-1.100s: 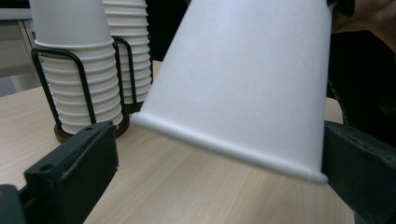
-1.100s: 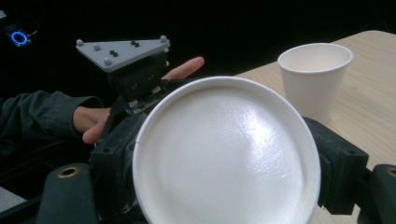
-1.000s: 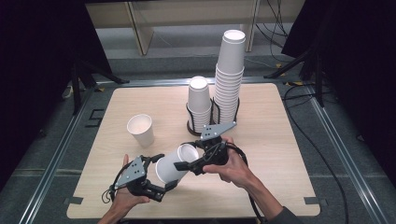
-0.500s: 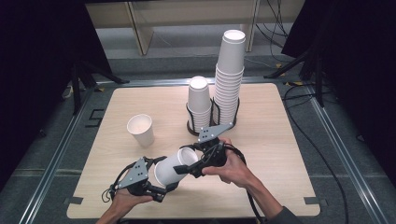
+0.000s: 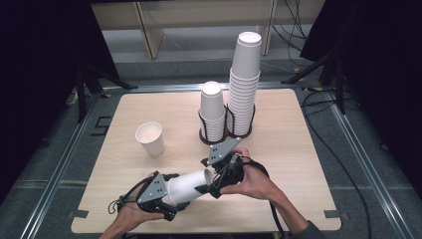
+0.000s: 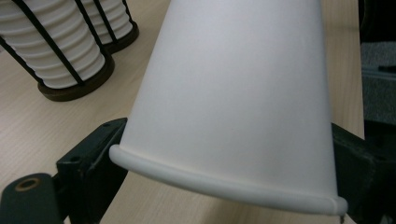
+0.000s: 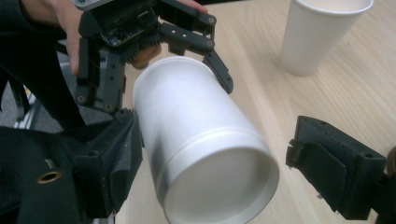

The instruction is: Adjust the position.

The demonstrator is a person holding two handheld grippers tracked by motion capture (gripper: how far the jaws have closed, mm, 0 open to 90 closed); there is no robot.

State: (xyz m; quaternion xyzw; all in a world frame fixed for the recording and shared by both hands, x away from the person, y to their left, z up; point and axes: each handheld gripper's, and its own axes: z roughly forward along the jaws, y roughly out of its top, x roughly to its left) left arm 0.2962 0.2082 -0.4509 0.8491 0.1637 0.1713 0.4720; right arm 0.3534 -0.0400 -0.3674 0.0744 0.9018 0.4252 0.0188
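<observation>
a cup (image 5: 189, 185) lay on its side near the desk's (image 5: 288, 119) front edge; another cup (image 5: 150, 138) stood behind it to the left, two cup stacks (image 5: 229, 107) farther back.

No lettering, label, brand or number can be read anywhere.

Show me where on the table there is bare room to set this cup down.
Bare wood lies right of the cup holder out to the table edge, and along the far-left corner behind the upright cup. The near middle is crowded: the left hand-held gripper and right hand-held gripper meet around the lying cup there.
</observation>
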